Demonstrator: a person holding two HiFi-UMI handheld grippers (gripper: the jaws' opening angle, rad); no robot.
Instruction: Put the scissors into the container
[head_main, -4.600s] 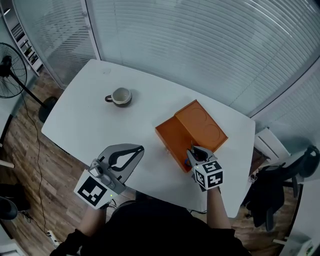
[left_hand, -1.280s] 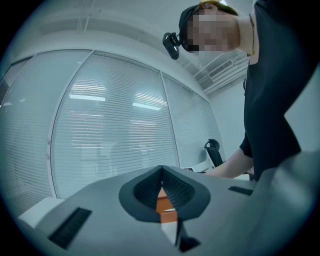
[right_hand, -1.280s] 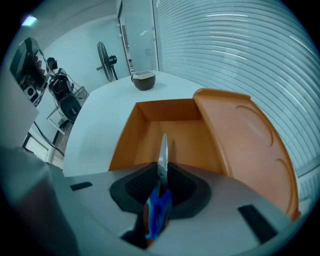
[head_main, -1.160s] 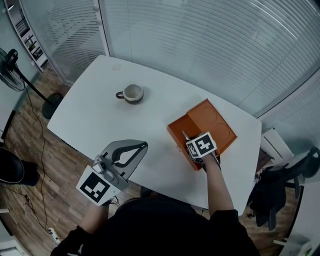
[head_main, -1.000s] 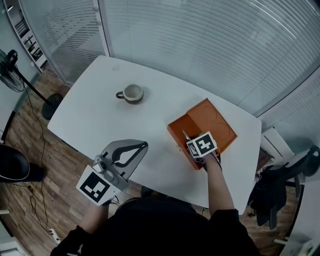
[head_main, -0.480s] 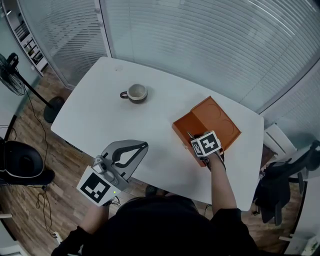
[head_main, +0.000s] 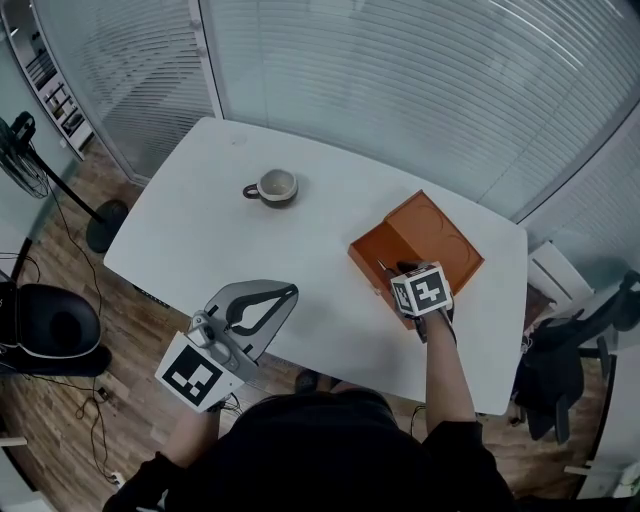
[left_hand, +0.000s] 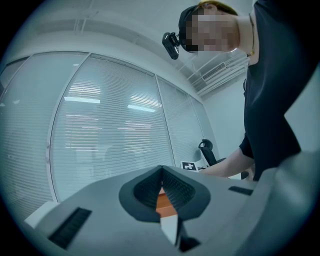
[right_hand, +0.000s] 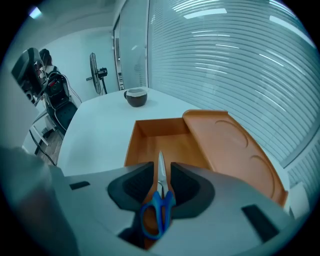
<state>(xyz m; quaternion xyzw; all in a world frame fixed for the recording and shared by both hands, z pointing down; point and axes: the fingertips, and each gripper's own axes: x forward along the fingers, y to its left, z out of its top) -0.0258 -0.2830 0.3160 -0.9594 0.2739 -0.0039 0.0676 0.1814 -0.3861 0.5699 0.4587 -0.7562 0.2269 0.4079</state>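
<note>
An orange box (right_hand: 131, 145) stands open on the white table (head_main: 200, 240), its lid (right_hand: 235, 145) lying flat beside it. Blue-handled scissors (right_hand: 159, 200) lie between the jaws of my right gripper (right_hand: 161, 166), blades pointing into the box. Those jaws have just been opening, and a gap shows on each side of the scissors. In the head view the right gripper (head_main: 405, 275) hangs tilted down over the box's (head_main: 372, 250) near end. My left gripper (head_main: 290, 291) is shut and empty, held level off the table's near edge.
A brown mug (head_main: 275, 187) stands at the far left of the table. A fan (head_main: 20, 150) and a black chair (head_main: 50, 330) are on the floor to the left, and another chair (head_main: 570, 370) is at the right. Glass walls with blinds run behind the table.
Compared with the oldest frame, my right gripper has come from the box's near edge to above its open half. Over the last second only the head view drifts; the left gripper stays put.
</note>
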